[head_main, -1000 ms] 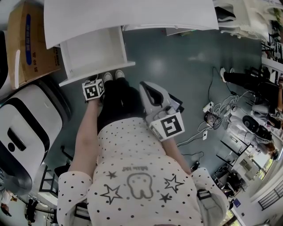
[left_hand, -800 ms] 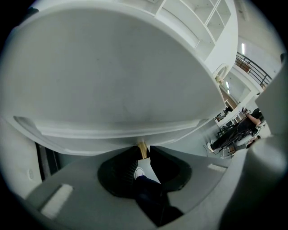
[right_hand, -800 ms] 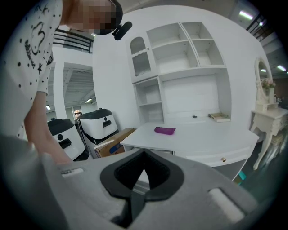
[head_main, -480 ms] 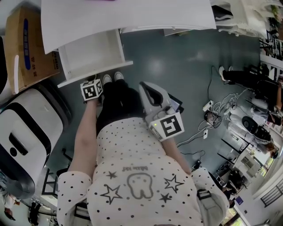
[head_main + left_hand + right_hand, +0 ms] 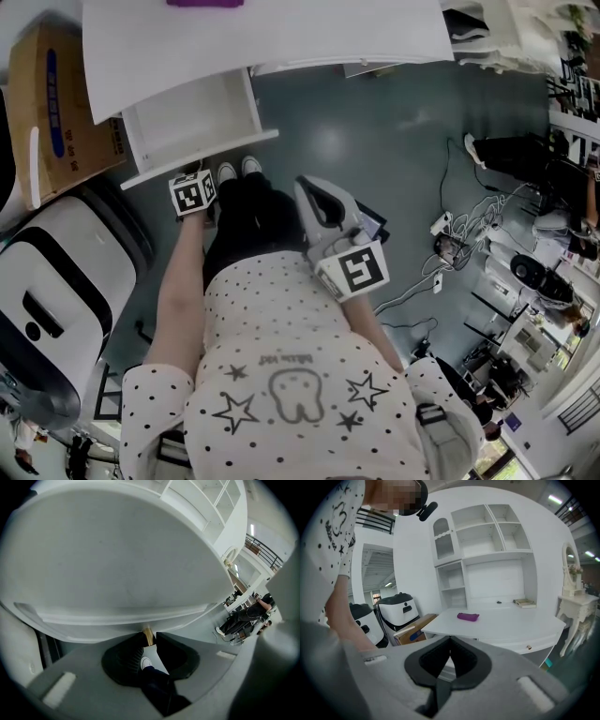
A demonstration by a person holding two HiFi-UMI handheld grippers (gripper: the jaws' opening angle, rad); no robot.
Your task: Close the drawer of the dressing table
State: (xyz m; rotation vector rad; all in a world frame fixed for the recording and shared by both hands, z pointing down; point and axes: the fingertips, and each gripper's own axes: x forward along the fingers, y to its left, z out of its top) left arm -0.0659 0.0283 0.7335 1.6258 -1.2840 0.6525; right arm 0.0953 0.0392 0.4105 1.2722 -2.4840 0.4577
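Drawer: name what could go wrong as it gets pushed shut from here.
1. The left tongs grip only the small gold knob at their very tips, so a push at an angle may let it slip out.
2. The drawer stands far out from under the tabletop; a hard shove could slam it.
3. The right tongs are shut and away from it, so nothing else steadies the drawer.

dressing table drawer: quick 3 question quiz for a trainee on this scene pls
1. True or false: the drawer is pushed fully in.
2. What is between the left gripper's jaws? A) the gold knob B) a sponge C) nothing
3. Fill in: the right gripper, held back from the table, has its jaws ____.
Key: 1 false, it stands pulled out; 2 A; 3 shut.
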